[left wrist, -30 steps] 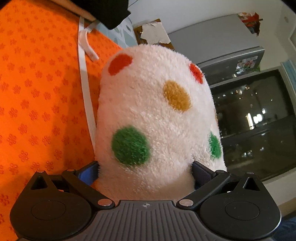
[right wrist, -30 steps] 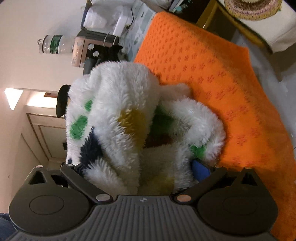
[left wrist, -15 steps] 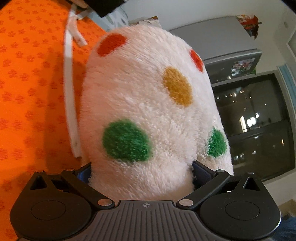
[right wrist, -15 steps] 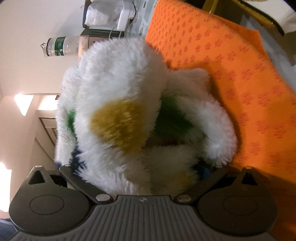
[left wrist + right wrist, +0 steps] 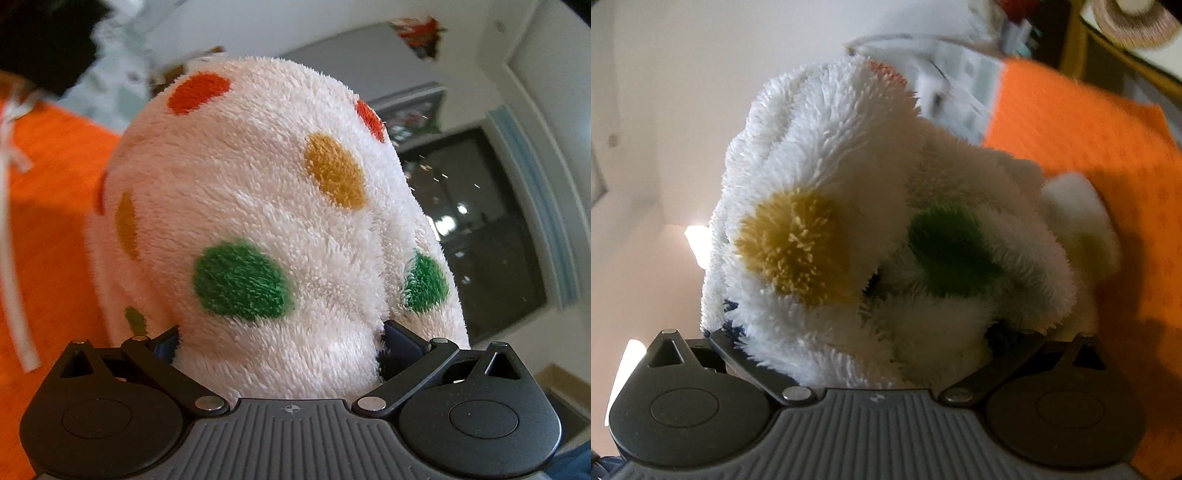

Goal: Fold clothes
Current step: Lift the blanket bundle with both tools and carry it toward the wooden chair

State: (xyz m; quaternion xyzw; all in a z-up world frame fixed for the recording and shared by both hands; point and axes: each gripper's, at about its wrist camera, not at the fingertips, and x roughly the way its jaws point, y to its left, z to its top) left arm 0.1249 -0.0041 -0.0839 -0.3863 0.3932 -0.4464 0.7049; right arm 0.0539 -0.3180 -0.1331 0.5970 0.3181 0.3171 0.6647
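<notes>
Both grippers are clamped on the fluffy spotted garment (image 5: 266, 221), left gripper (image 5: 280, 339) and right gripper (image 5: 864, 339) each with a fat bunch between the jaws, held up over the orange cloth (image 5: 48, 221). I'd keep both ends level and taut, then lay it down evenly. The fleece hides the fingertips, and it's probably off the surface, hard to say.

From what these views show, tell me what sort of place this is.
Most likely a home, at night: a dark window with lights outside, a grey cabinet bearing stickers, and an orange cloth as the folding surface. Both tongs grip a spotted fleece.
</notes>
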